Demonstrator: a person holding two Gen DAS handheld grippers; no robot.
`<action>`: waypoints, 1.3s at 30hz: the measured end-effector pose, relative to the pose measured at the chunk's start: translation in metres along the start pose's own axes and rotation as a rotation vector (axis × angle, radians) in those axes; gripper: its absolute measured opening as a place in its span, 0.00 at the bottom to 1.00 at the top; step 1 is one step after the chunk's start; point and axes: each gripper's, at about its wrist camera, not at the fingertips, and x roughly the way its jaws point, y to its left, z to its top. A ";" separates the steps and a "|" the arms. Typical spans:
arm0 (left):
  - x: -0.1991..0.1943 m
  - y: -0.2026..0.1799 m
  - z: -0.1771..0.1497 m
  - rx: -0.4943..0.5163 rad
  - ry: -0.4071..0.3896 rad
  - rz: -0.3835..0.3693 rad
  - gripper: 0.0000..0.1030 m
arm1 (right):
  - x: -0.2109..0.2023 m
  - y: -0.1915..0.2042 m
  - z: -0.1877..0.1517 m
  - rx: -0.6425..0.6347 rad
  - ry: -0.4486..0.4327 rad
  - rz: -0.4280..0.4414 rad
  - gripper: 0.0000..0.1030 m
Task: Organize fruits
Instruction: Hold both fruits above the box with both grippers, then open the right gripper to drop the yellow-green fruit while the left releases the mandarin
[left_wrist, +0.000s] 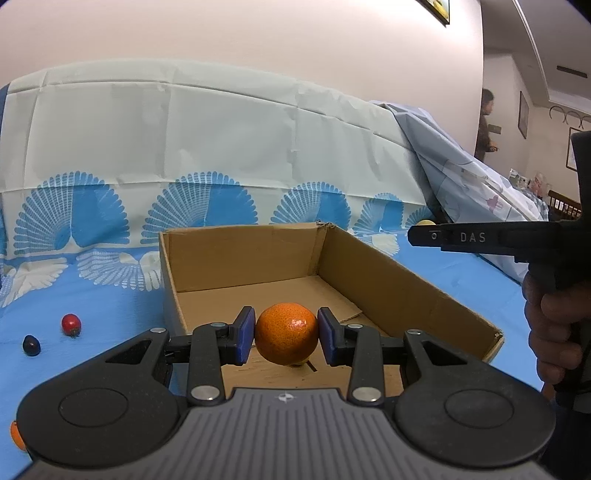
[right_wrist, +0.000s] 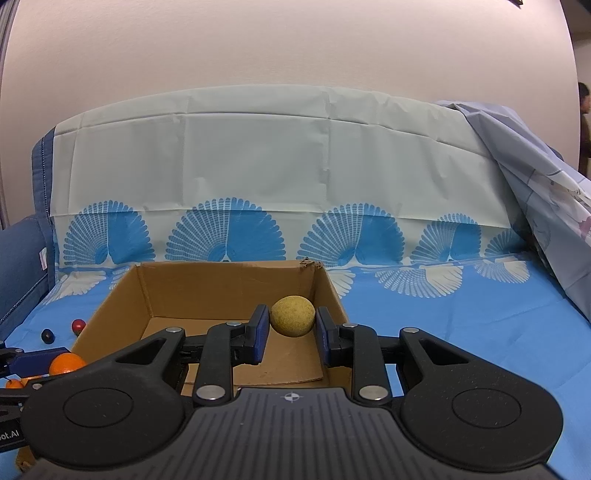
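My left gripper (left_wrist: 286, 334) is shut on an orange (left_wrist: 286, 332), its blue pads pressing both sides, held over the near part of an open cardboard box (left_wrist: 240, 236). My right gripper (right_wrist: 291, 325) is shut on a round yellow fruit (right_wrist: 293, 315), held over the right side of the same box (right_wrist: 221, 266). In the left wrist view the right gripper (left_wrist: 417, 236) reaches in from the right, held by a hand (left_wrist: 554, 317). The right wrist view shows the orange (right_wrist: 66, 363) at its left edge. The box floor that shows is bare.
A red fruit (left_wrist: 71, 324) and a dark fruit (left_wrist: 31, 345) lie on the blue patterned cloth (left_wrist: 92, 295) left of the box. A small orange fruit (left_wrist: 16, 435) sits at the near left. Draped cloth rises behind. A person (left_wrist: 485, 125) stands far back right.
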 end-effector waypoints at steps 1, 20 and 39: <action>0.000 -0.001 0.000 0.002 0.000 -0.001 0.40 | 0.000 0.000 0.000 0.000 0.001 -0.001 0.27; 0.004 -0.013 -0.002 0.028 -0.001 -0.037 0.40 | 0.000 0.003 0.002 -0.017 0.003 0.006 0.27; 0.006 -0.013 -0.002 0.004 0.011 -0.039 0.53 | 0.004 0.005 0.003 -0.018 0.026 0.003 0.39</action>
